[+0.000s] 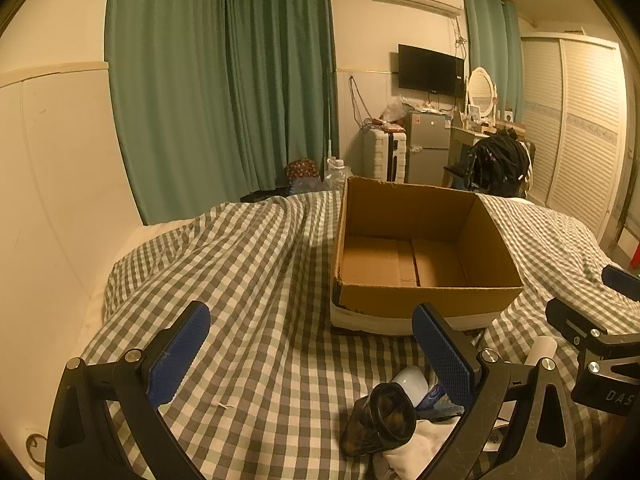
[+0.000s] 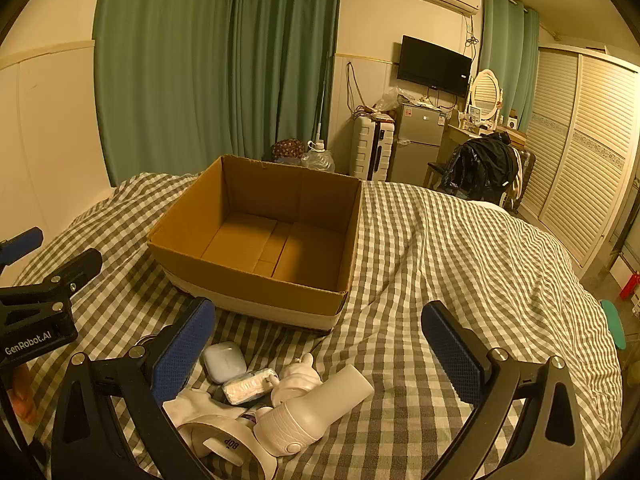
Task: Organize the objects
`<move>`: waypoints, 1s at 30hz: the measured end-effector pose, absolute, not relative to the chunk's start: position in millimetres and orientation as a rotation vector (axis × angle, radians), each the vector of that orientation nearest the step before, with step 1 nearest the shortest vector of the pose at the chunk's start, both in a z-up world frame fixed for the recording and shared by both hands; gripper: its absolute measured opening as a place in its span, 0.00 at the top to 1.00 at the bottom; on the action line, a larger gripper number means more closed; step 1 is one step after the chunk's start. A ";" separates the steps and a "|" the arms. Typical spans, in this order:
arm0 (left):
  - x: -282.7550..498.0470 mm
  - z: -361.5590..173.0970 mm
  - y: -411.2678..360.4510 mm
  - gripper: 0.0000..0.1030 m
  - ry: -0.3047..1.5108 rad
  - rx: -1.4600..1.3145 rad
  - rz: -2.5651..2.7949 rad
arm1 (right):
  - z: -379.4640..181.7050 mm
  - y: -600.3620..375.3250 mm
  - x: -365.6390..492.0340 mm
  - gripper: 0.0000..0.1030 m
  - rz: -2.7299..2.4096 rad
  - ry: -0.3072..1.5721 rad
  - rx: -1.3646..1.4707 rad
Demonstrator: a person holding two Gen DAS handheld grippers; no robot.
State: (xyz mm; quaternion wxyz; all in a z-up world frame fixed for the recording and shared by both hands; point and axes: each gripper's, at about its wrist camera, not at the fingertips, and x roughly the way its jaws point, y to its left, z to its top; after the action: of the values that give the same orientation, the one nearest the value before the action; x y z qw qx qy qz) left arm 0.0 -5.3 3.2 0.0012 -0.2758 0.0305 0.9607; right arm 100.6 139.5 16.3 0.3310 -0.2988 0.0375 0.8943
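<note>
Bedding in grey-and-white check spreads wide and rumpled around an open cardboard box, its floor bare, with free cover to its right. Near the box's front wall lies a cluster: white bottle on its side, small white figurine, wrapped packet, pale blue case; a dark jar lies beside them. Left gripper and right gripper hover over them, jaws spread wide, holding nothing.
</note>
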 end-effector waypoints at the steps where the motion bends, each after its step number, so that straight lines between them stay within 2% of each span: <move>1: 0.5 2.5 -4.7 0.00 0.096 -0.865 3.016 | 16.2 139.6 100.7 0.00 2.337 0.099 -0.781; 30: 5.0 3.3 -2.2 0.00 0.085 -0.854 2.985 | 20.6 135.3 102.0 0.00 2.317 0.092 -0.767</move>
State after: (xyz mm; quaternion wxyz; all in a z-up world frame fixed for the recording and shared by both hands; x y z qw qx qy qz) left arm 5.0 -2.2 3.3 0.0176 -0.2749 0.0272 0.9609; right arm 102.0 135.3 20.6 0.3427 -0.2949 0.0353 0.8913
